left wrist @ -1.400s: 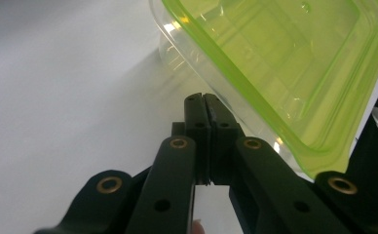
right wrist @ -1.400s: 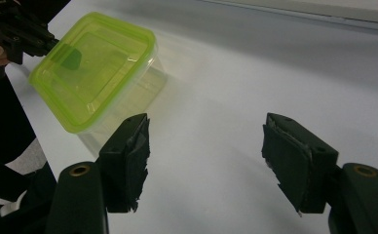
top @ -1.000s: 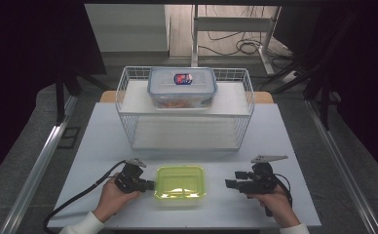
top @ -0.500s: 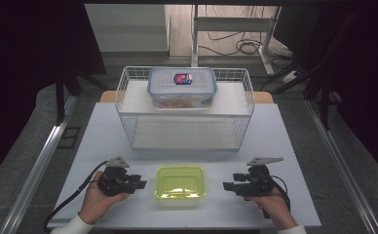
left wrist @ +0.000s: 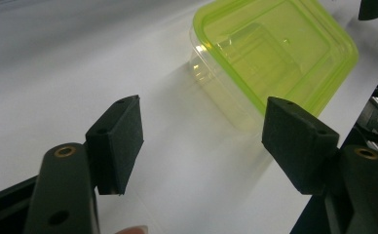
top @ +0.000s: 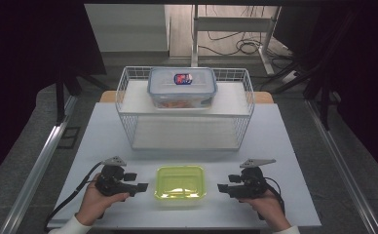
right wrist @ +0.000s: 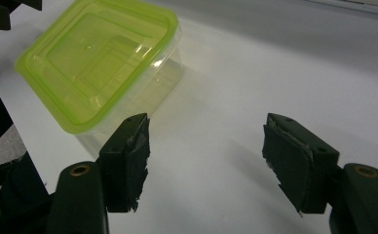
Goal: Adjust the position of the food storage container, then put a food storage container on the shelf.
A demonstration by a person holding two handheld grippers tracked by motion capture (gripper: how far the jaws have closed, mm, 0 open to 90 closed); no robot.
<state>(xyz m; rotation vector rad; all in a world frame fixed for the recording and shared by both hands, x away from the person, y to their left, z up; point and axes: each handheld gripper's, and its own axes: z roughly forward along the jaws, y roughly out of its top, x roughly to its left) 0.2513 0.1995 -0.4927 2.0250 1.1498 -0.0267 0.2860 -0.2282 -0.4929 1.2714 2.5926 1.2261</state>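
High view: green-lidded container (top: 180, 183) sits flat at the near edge of the white table (top: 284, 141), between the two grippers and touching neither; lid on, body clear plastic, apparently empty. Judged light, fairly stiff at the rim, thin and flexible in the walls, smooth and likely slippery; best taken across two opposite lid edges or by one rim, not by squeezing the walls, and with gentle pressure so it does not skid on the table.

Left gripper (top: 139, 186) lies just left of the container; left gripper view shows its pads (left wrist: 121, 139) apart with bare table between them, the jaws having just been opening, nothing held. Right gripper (top: 222, 187) lies just right of it; right gripper view shows the pads (right wrist: 128, 156) likewise spread over bare table, nothing held.

Farther back, well apart, a white wire basket (top: 128, 126) carries a blue-rimmed lidded box (top: 182, 87) on top.
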